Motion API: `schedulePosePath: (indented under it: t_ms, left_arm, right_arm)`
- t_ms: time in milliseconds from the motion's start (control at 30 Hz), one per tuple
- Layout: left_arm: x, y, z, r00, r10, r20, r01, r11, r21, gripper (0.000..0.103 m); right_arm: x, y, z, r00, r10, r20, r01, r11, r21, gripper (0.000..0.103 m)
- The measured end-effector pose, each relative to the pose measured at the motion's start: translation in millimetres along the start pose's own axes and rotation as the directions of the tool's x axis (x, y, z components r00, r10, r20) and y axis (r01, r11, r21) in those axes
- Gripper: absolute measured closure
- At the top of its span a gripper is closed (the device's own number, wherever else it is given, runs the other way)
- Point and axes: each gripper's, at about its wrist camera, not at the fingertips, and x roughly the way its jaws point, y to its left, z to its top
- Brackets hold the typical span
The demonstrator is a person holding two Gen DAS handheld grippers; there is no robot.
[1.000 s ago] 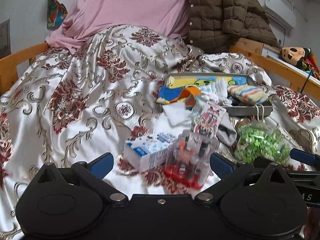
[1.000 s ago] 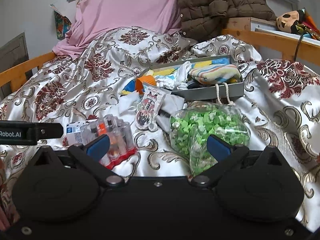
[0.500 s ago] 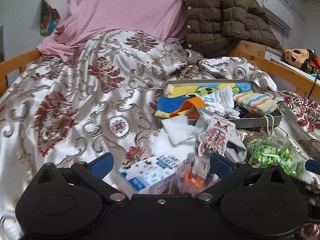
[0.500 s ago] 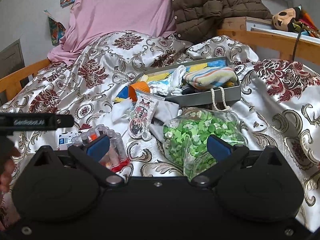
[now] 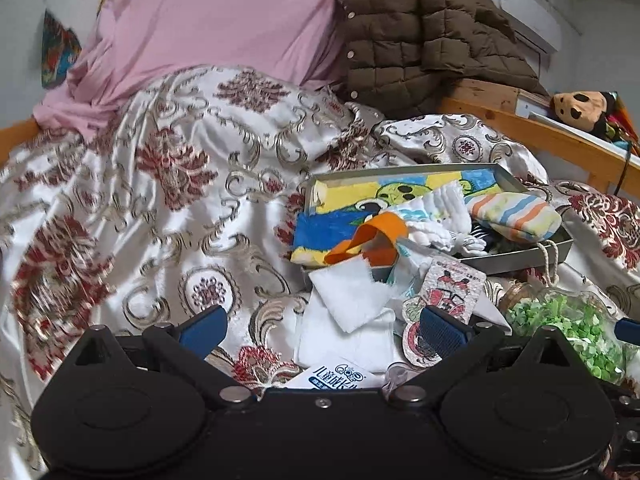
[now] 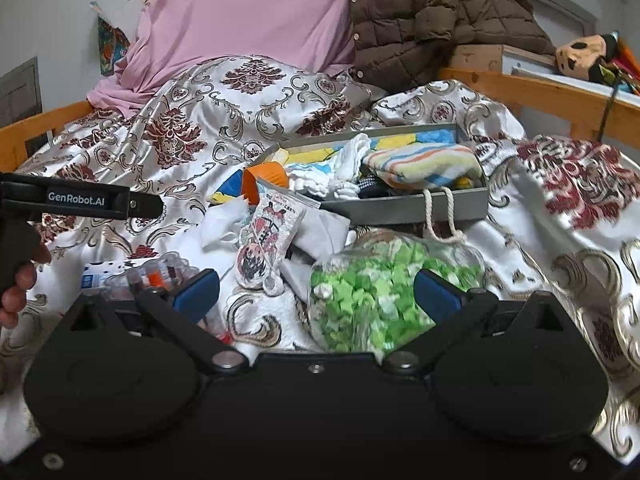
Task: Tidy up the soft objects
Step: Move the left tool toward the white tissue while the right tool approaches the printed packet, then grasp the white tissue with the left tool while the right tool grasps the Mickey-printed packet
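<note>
A grey tray (image 5: 516,258) (image 6: 404,210) on the bed holds soft items: a striped cloth (image 5: 514,210) (image 6: 424,162), white socks (image 5: 436,220) and a blue-yellow towel (image 5: 332,232). White cloths (image 5: 352,300) (image 6: 224,222) and a printed pouch (image 5: 448,300) (image 6: 268,240) lie in front of the tray. My left gripper (image 5: 324,330) stands open just short of the white cloths. My right gripper (image 6: 316,290) is open over a clear bag of green pieces (image 6: 380,288) (image 5: 568,328). Neither holds anything.
A milk carton (image 5: 340,376) (image 6: 100,274) and a clear bottle pack (image 6: 156,274) lie near the front. The patterned bedspread (image 5: 168,208) covers the bed, with a pink sheet (image 5: 208,24) and brown jacket (image 5: 424,36) behind. A wooden rail (image 5: 560,144) runs along the right.
Both grippers have moved forward toward the tray; the carton and bottle pack have slid to the bottom of the left view. Both stay open.
</note>
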Motion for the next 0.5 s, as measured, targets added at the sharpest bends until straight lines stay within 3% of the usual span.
schedulePosePath:
  t_ms: [367,500]
  left_arm:
    - [37.4,31.6,-0.6,0.998,-0.035,-0.061,0.025,0.987,-0.160,0.001]
    - [53.1,35.5,4.9,0.995,-0.075,-0.060,0.063,0.983,-0.175,0.001]
  right_arm:
    - [26.1,15.1,8.8,0.999,0.038,0.018,-0.037,0.997,-0.067,0.001]
    - [37.0,15.2,19.1,0.998,0.051,0.034,-0.047,0.995,-0.090,0.001]
